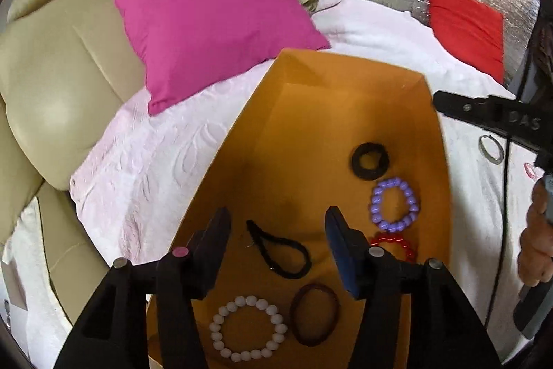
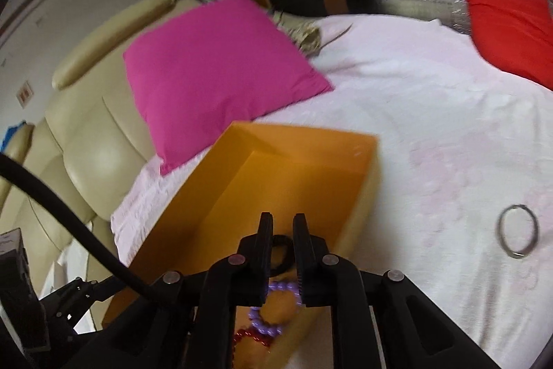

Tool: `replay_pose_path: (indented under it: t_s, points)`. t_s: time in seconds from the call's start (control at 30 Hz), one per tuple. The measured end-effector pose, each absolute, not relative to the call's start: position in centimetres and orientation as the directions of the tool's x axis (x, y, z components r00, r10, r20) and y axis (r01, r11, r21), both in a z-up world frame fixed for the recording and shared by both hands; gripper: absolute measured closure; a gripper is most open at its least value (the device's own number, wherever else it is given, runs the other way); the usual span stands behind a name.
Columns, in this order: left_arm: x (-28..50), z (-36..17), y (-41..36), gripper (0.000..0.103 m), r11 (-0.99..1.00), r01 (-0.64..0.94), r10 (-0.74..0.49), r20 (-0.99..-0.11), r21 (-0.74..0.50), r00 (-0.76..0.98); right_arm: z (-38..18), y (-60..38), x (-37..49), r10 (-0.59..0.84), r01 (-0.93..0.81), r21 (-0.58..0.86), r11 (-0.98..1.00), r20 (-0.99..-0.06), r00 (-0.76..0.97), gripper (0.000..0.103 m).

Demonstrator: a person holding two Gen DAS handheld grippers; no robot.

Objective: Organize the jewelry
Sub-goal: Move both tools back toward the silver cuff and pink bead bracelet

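An orange box (image 1: 311,113) sits on the white bedspread (image 1: 155,154). On its floor lie a black scrunchie (image 1: 369,160), a purple bead bracelet (image 1: 394,204), a red bead bracelet (image 1: 397,242), a thin black hair tie (image 1: 280,251), a brown hair tie (image 1: 314,313) and a white bead bracelet (image 1: 247,327). My left gripper (image 1: 278,223) hangs open over the thin black hair tie, which lies loose below it. My right gripper (image 2: 282,223) is over the box's (image 2: 293,161) right side, jaws a narrow gap apart and empty. A silver bangle (image 2: 517,230) lies on the bedspread to its right.
A pink pillow (image 1: 207,23) leans on a beige padded headboard (image 1: 52,75) behind the box. A red pillow (image 2: 511,33) sits at the far right. A hand (image 1: 535,230) and a small pink item (image 1: 530,170) show at the right edge. A black cable (image 2: 69,213) crosses low left.
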State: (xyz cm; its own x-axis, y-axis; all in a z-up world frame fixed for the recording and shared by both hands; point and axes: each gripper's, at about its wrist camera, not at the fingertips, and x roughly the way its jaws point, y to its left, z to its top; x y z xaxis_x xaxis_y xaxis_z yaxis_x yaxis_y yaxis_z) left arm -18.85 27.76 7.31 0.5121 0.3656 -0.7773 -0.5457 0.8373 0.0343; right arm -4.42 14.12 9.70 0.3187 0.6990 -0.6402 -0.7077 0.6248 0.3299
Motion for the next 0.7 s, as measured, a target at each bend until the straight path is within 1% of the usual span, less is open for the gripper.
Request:
replay_pose_path:
  t_s: [0.03,0.1,0.17,0.23,0.43,0.7]
  points:
    - [-18.7,7.6,27.2,0.040,0.839,-0.543,0.373,-0.773,0.045,0.512,10.2,13.1,-4.2,0.703,-0.699,0.336,0.631,-0.630,0.332,0.089]
    - [-18.4,8.5,25.6,0.039,0.851,-0.521,0.385,-0.756,0.069,0.530,10.9,11.4,-3.9,0.706,-0.685,0.350,0.640,-0.618,0.345,0.084]
    - [-18.1,9.2,23.9,0.037,0.863,-0.498,0.391,-0.744,0.091,0.542,11.6,9.1,-3.7,0.707,-0.662,0.363,0.656,-0.603,0.369,0.068]
    - [-17.8,9.8,22.3,0.034,0.874,-0.475,0.391,-0.731,0.105,0.558,12.3,6.8,-3.7,0.702,-0.646,0.361,0.672,-0.589,0.401,0.057]
    - [-17.3,11.7,18.2,0.033,0.906,-0.404,0.366,-0.703,0.122,0.609,13.3,-0.4,-4.0,0.668,-0.596,0.347,0.724,-0.568,0.481,0.056]
    - [-16.0,13.9,12.7,0.033,0.931,-0.327,0.346,-0.674,0.162,0.652,13.1,-10.0,-3.8,0.629,-0.460,0.429,0.777,-0.527,0.572,0.056]
